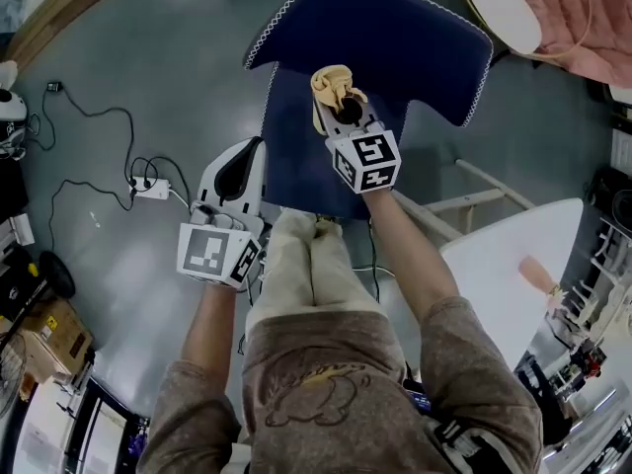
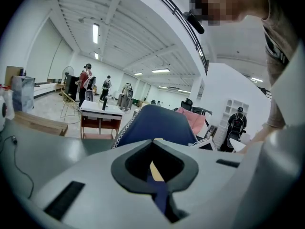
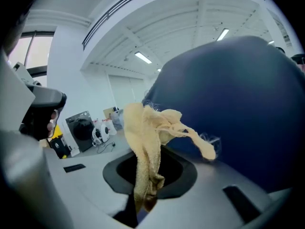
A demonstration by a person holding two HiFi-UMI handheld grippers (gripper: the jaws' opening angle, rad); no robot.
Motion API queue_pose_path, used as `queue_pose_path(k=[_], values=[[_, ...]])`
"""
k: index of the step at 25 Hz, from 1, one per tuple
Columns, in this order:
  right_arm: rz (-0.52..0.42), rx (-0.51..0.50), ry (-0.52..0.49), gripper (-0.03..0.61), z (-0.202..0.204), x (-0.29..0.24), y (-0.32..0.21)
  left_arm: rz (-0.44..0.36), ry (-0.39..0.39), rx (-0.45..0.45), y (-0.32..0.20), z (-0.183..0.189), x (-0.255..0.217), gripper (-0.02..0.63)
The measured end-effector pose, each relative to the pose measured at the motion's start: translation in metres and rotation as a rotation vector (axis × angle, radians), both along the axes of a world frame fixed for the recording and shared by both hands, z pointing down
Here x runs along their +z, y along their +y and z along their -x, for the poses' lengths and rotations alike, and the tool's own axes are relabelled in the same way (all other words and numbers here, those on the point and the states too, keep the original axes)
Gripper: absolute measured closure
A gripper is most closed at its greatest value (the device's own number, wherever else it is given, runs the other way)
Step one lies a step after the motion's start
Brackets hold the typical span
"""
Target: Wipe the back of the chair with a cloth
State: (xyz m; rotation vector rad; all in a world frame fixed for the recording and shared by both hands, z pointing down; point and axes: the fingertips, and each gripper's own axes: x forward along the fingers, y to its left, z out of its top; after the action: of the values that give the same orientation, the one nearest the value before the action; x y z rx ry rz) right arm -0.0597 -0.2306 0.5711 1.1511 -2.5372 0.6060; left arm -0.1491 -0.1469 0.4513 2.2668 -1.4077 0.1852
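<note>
The right gripper (image 1: 347,110) (image 3: 146,187) is clenched on a yellow cloth (image 1: 332,84) (image 3: 148,128), whose loose end lies against the inner face of the blue chair (image 1: 395,33) (image 3: 238,113) back. The left gripper (image 1: 240,164) (image 2: 153,146) hangs just left of the seat, jaws together on nothing. The person's legs (image 1: 311,265) reach the seat's near edge between the two. A power strip (image 1: 150,188) with cables lies on the floor to the left, and a white table (image 1: 504,255) stands to the right.

Head view steeply down, gripper views close along jaws, all three sharing the chair (image 1: 395,38)
</note>
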Motion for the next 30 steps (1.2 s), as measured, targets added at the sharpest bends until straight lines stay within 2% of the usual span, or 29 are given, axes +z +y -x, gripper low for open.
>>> queue_pose_path(k=[6, 13, 23, 30], values=[[-0.031, 0.057, -0.03, 0.508, -0.039, -0.077, 0.024, -0.024, 0.026, -0.013, 0.012, -0.008, -0.055, 0.605], [-0.064, 0.086, -0.058, 0.508, -0.071, -0.159, 0.055, -0.06, 0.023, 0.034, 0.03, -0.033, -0.128, 0.606], [-0.12, 0.136, -0.063, 0.508, -0.092, -0.231, 0.106, -0.104, 0.046, 0.068, 0.078, -0.047, -0.198, 0.605], [-0.164, 0.149, -0.057, 0.508, -0.12, -0.267, 0.125, -0.175, 0.043, 0.096, 0.101, -0.066, -0.239, 0.605]])
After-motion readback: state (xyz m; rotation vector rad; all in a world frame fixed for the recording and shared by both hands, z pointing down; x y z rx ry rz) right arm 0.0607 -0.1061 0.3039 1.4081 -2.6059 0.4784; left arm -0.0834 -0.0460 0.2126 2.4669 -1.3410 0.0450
